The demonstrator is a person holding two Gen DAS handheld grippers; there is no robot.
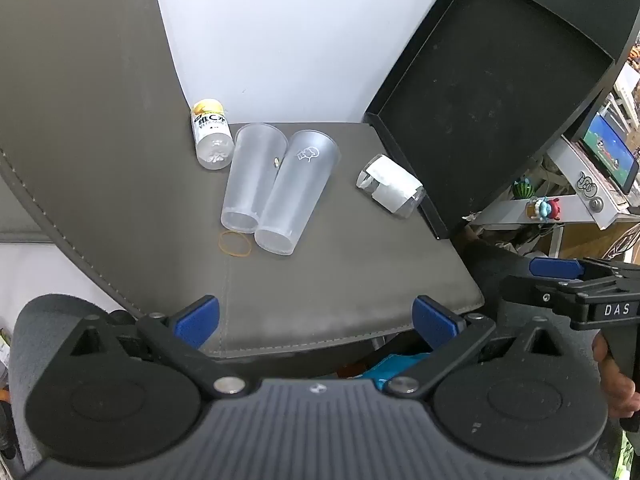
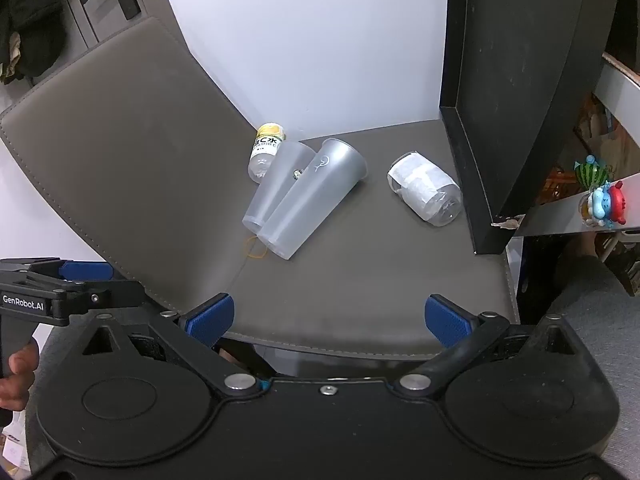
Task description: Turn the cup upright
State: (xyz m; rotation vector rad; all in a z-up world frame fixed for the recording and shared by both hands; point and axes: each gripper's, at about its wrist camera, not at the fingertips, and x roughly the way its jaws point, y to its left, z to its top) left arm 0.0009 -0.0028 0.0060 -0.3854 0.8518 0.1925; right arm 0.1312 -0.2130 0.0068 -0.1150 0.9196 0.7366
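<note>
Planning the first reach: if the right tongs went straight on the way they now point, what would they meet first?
Probably the cup with the white logo, lying on its side on the grey mat and touching a second cup. The open right tongs sit back at the mat's near edge, nothing between. Depth is unclear.

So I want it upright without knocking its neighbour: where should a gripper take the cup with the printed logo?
Probably mid-body of the logo cup, fingers across its width, coming from above and its free right side. It lies on its side, the second cup tight along its left.
</note>
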